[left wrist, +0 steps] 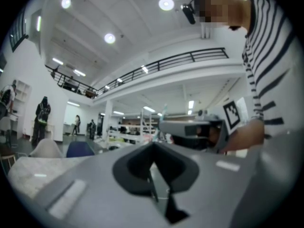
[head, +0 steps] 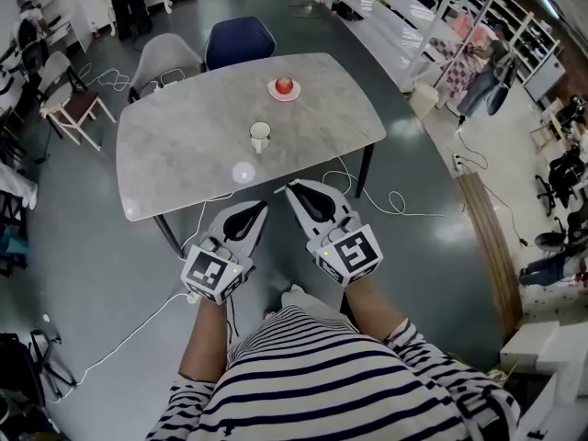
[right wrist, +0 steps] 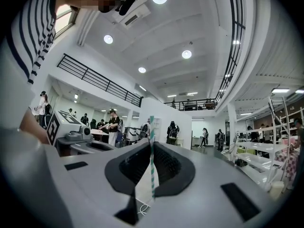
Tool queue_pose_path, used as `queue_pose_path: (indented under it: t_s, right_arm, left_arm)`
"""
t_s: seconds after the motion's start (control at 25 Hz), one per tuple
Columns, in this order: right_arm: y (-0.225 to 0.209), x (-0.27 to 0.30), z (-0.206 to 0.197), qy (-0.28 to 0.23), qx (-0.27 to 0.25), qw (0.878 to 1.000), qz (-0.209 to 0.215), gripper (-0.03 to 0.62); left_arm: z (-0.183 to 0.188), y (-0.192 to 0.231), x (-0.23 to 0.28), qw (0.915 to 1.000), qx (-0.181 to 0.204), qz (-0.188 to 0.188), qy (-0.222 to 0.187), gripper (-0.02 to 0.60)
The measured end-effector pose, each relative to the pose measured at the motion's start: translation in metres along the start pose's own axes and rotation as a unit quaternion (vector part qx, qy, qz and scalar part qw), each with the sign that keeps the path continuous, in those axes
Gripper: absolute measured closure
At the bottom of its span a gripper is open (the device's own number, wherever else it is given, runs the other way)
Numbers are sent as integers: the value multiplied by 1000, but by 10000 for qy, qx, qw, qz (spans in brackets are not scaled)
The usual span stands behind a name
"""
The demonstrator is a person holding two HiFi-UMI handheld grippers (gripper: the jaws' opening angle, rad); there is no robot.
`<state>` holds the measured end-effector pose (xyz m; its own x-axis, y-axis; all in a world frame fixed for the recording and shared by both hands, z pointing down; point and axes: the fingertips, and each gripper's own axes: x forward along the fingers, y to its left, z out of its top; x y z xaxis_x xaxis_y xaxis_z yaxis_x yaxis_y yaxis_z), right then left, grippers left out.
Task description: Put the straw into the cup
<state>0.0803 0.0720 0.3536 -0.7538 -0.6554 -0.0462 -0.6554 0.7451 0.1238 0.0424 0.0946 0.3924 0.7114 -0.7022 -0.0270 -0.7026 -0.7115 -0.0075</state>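
Head view looks down on a grey marble tabletop (head: pixel 175 154) with a white cup (head: pixel 260 136) standing upright near its middle and a red object on a small plate (head: pixel 284 88) farther back. A person in a striped shirt holds both grippers just short of the near edge, well apart from the cup. In the right gripper view, the right gripper (right wrist: pixel 151 144) has its jaws pressed on a green-and-white striped straw (right wrist: pixel 152 170), which stands upright between them with its top rising above the tips. In the left gripper view, the left gripper (left wrist: pixel 153 148) has its jaws brought together with nothing between them.
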Motion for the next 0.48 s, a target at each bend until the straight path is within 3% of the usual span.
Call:
queue_pose_path:
  t_s: [0.48]
  right_arm:
    - [-79, 23, 11, -137, -7, 9994, 317, 569]
  left_arm:
    - [17, 27, 78, 9997, 151, 210, -13, 575]
